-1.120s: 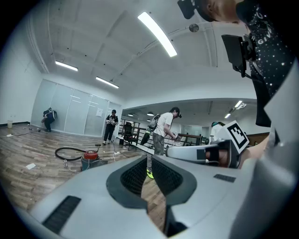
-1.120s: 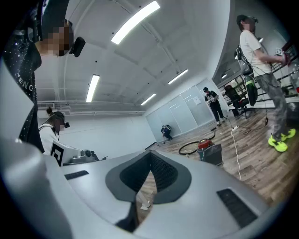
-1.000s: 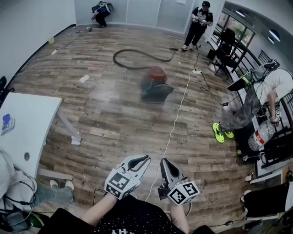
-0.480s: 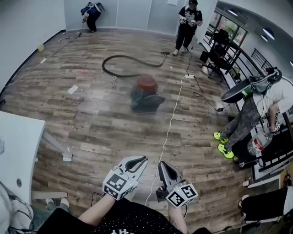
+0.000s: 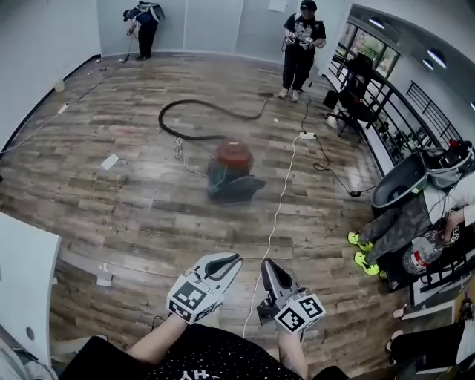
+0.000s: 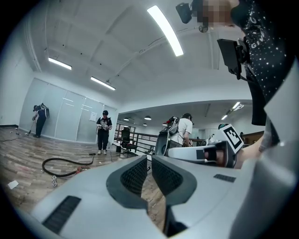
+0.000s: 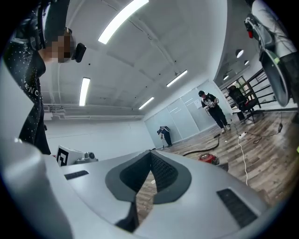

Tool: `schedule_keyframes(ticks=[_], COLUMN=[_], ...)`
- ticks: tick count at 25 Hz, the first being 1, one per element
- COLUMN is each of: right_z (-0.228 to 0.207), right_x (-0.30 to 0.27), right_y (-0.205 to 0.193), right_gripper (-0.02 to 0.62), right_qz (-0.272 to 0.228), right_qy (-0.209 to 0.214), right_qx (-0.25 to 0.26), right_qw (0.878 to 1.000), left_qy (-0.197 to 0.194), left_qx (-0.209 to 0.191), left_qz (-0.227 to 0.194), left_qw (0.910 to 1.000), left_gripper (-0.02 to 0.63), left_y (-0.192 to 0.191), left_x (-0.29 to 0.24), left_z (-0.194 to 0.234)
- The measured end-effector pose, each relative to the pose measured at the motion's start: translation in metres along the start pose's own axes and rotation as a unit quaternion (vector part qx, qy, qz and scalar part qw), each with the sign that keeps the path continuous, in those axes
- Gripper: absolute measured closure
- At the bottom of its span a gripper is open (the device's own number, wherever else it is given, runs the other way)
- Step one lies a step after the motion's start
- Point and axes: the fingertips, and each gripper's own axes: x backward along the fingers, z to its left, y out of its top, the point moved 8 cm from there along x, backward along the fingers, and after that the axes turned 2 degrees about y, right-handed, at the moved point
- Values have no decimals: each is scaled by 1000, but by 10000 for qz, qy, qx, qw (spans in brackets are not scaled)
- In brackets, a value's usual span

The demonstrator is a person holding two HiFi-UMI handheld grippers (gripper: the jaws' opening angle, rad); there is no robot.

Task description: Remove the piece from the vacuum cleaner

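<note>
The vacuum cleaner (image 5: pixel 230 172), a dark canister with a red top, stands on the wood floor in the middle of the head view, well ahead of both grippers. Its black hose (image 5: pixel 194 113) loops away behind it to a nozzle near the back. My left gripper (image 5: pixel 236 259) and right gripper (image 5: pixel 267 263) are held side by side low in the head view, both shut with nothing between the jaws. The left gripper (image 6: pixel 149 158) shows the hose (image 6: pixel 60 168) far off at left. Beyond the right gripper (image 7: pixel 150 151), the red canister (image 7: pixel 208 158) lies small in the distance.
A white cable (image 5: pixel 278 215) runs along the floor from between the grippers to a power strip (image 5: pixel 306 136). A white table (image 5: pixel 26 274) is at the left. One person (image 5: pixel 299 44) stands at the back, another (image 5: pixel 141 22) in the far corner, a third (image 5: pixel 415 197) bends at right by black racks (image 5: pixel 371 82).
The head view has advanced: the vacuum cleaner sits lower and closer, and the white table has slid off to the left. Both grippers keep their place and stay shut.
</note>
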Motion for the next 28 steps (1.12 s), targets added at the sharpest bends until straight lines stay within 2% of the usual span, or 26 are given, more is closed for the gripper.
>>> schedule_keyframes(ticks=[4, 8, 14, 21, 25, 28], right_z=[-18, -39, -72, -147, -199, -235], right_x=[-22, -25, -34, -96, -150, -188], right_y=[2, 5, 3, 28, 57, 74], right_gripper=[584, 584, 584, 584, 584, 584], right_qz=[-49, 17, 81, 25, 82, 187], right_qy=[52, -80, -268, -65, 227, 492], right_qx=[-23, -42, -203, -318, -335, -412], right_qw=[10000, 10000, 9994, 9995, 9991, 9978], left_qy=[-105, -216, -165, 224, 427, 698], left_qx=[16, 49, 196, 195, 163, 290], left_qz=[127, 208, 362, 365, 247, 138], left_qw=[9999, 9995, 9990, 9989, 9986, 9970], left_gripper=[573, 572, 572, 572, 572, 573], left_y=[-2, -4, -13, -5, 13, 22], left_x=[-23, -43, -68, -129, -178, -214], left_z=[24, 35, 57, 115, 156, 187])
